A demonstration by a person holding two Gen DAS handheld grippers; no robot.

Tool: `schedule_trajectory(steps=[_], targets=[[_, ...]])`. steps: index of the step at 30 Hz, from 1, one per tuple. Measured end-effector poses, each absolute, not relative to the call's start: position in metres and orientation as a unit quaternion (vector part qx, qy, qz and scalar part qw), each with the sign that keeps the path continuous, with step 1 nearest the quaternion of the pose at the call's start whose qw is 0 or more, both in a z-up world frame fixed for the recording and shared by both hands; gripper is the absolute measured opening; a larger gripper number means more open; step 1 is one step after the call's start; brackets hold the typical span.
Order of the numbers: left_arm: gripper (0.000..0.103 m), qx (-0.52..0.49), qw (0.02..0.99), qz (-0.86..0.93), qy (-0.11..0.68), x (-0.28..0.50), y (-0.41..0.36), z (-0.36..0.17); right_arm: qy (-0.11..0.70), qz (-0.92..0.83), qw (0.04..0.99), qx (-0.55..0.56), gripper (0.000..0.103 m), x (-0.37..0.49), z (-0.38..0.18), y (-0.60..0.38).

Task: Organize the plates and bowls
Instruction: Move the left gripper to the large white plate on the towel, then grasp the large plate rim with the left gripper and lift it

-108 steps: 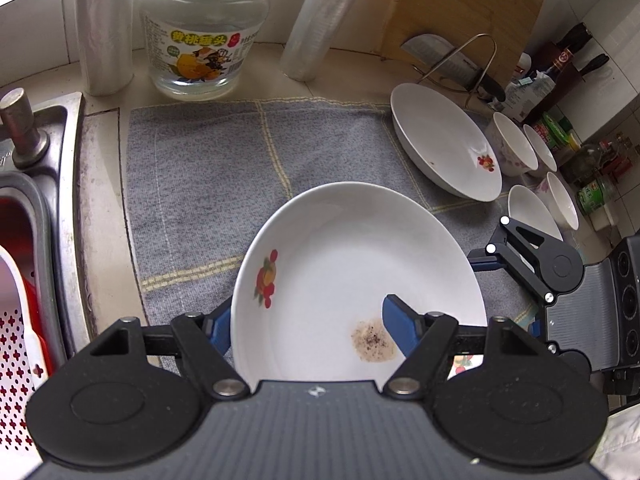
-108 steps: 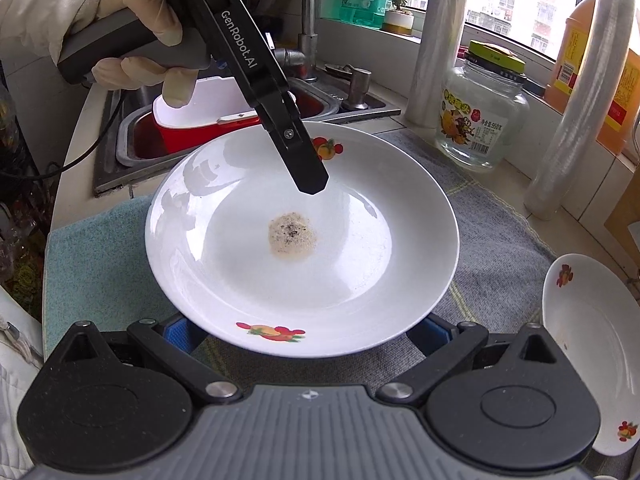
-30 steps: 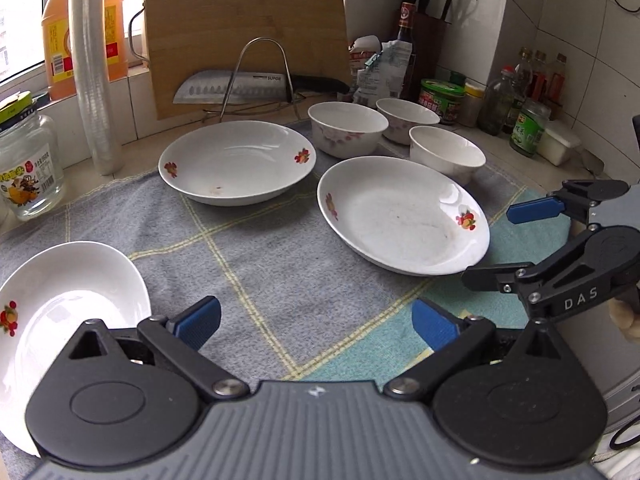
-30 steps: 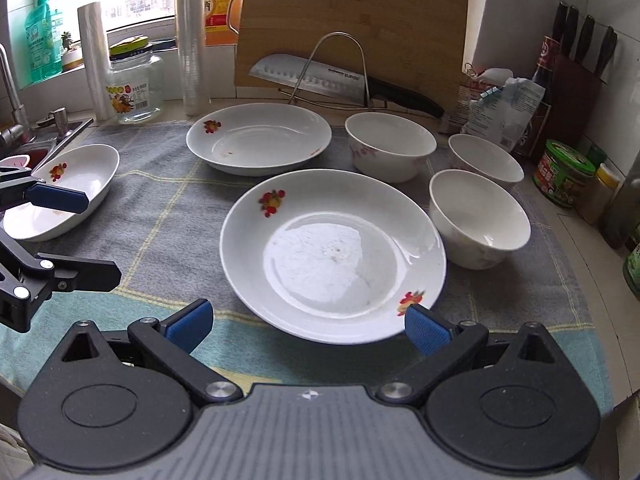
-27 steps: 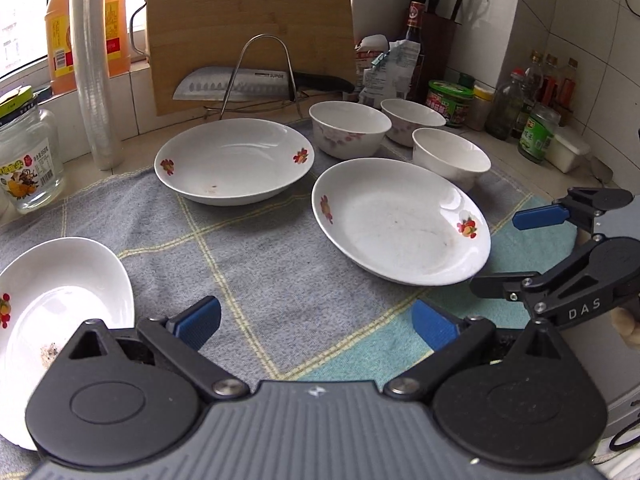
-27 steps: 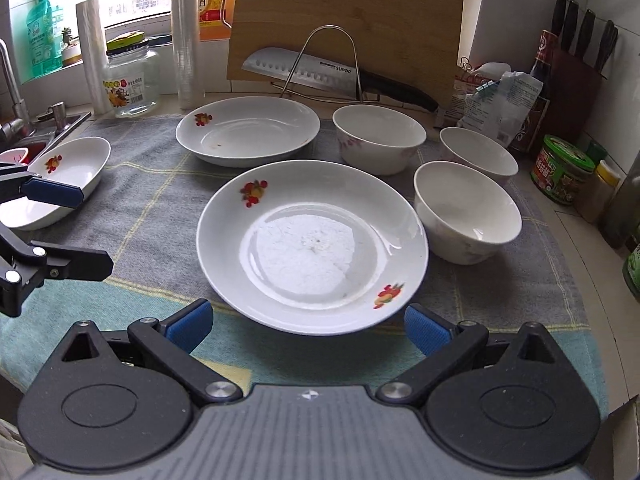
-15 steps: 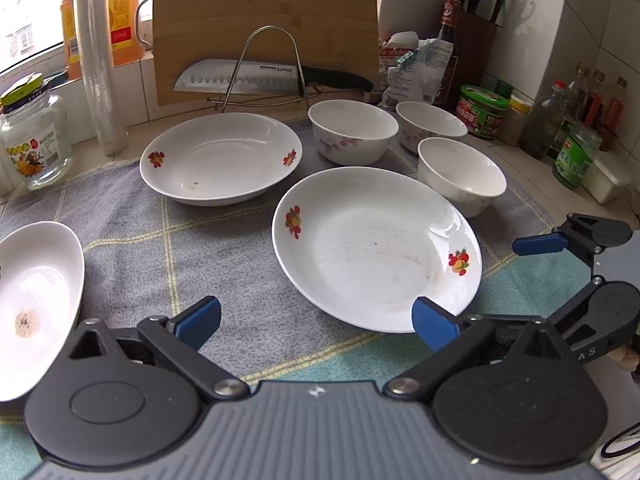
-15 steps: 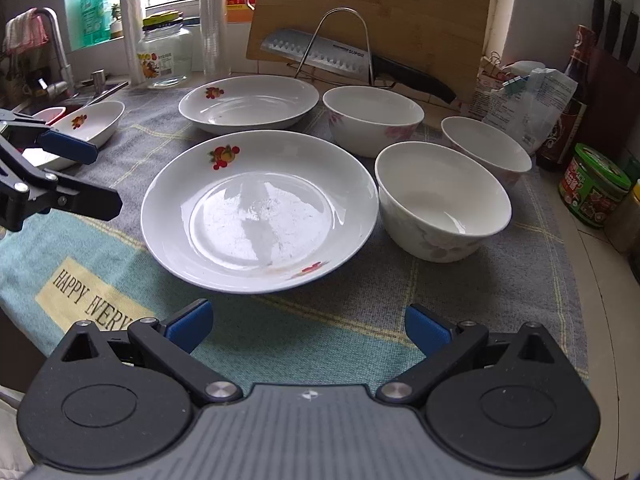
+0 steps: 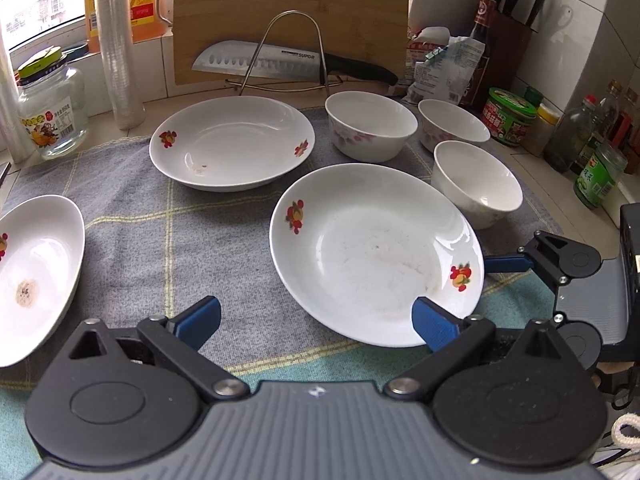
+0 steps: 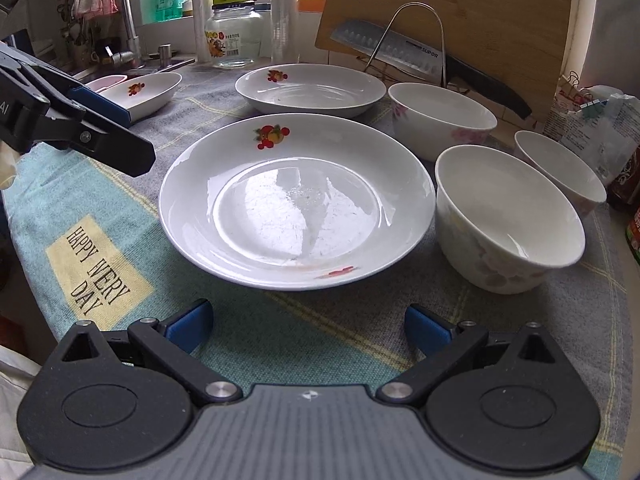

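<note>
My L gripper [image 9: 316,320] jaws released, R gripper [image 10: 308,326] jaws released, near plate [image 10: 296,200] on mat [image 10: 120,240] just ahead of both, bowl [image 10: 508,232] beside it, nothing grasped.

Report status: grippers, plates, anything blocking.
Left gripper and right gripper open, both empty. Nearest plate flat on towel, ungripped. Small bowl close beside its right rim; nothing on top.

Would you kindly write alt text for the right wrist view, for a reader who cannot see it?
The open right gripper faces a white plate with a fruit motif, lying on a towel. Three bowls stand to its right, two more plates lie behind, and the open left gripper is at the left edge.
</note>
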State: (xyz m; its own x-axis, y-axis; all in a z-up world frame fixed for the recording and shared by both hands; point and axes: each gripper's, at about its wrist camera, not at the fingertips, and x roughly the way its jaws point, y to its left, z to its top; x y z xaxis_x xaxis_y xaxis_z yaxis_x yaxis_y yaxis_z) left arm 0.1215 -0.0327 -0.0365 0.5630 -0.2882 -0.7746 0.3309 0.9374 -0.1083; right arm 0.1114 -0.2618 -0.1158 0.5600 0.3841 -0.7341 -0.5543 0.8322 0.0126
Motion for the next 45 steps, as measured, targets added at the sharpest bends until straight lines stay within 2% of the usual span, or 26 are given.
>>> schedule_trajectory(steps=[25,45], targets=[[0.101,0.027,0.788,-0.31,0.532,0.241,-0.057,-0.078,0.366,0.271,0.884,-0.105,0.103,0.127,-0.124,-0.244],[0.102,0.043,0.751,-0.389,0.531,0.269,-0.071,-0.08,0.359,0.265,0.889,-0.1,0.103,0.12,-0.125,-0.243]])
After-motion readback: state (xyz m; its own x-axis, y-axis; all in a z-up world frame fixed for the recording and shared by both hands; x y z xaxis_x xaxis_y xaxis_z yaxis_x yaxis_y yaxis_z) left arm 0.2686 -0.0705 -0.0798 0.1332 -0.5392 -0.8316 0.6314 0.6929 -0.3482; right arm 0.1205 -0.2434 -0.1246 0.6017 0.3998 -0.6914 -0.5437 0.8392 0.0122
